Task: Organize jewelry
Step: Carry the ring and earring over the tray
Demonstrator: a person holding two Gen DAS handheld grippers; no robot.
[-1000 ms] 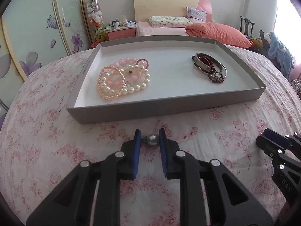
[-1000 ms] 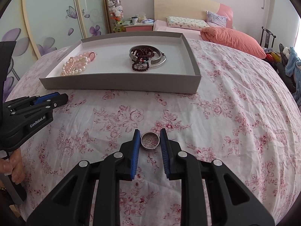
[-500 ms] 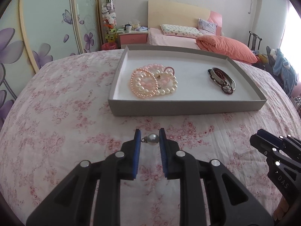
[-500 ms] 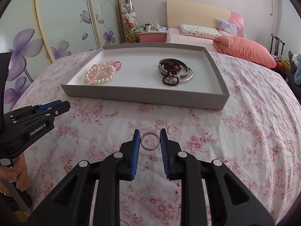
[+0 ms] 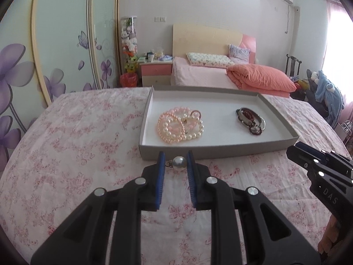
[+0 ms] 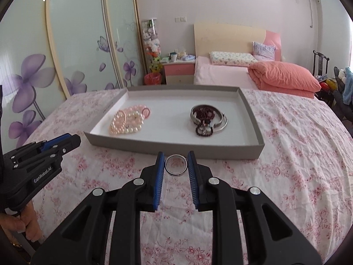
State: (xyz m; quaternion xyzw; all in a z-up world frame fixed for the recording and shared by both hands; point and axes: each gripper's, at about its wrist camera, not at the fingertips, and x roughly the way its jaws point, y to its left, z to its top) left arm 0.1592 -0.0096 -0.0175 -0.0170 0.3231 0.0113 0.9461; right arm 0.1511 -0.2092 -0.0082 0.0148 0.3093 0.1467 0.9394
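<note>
Gripping a round silvery pearl earring (image 5: 179, 163), the left gripper (image 5: 176, 165) hung before the shallow grey cardboard tray (image 6: 176, 147); the right gripper (image 6: 176, 165) pinched a plain silver ring (image 6: 176, 165). Pink-and-white pearl bracelets (image 5: 179, 128) and dark beaded bangles (image 6: 207, 120) already lay inside; both held pieces remained unplaced.

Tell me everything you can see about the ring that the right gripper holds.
The ring is a plain band that looks like polished silver metal, with no stone visible. It stands on edge, its opening facing the camera, so the flowered bedspread shows through it. The right gripper is shut on it, one blue pad pressing each side near the fingertips. It is held in the air, in front of the near wall of the grey tray, touching nothing else.
</note>
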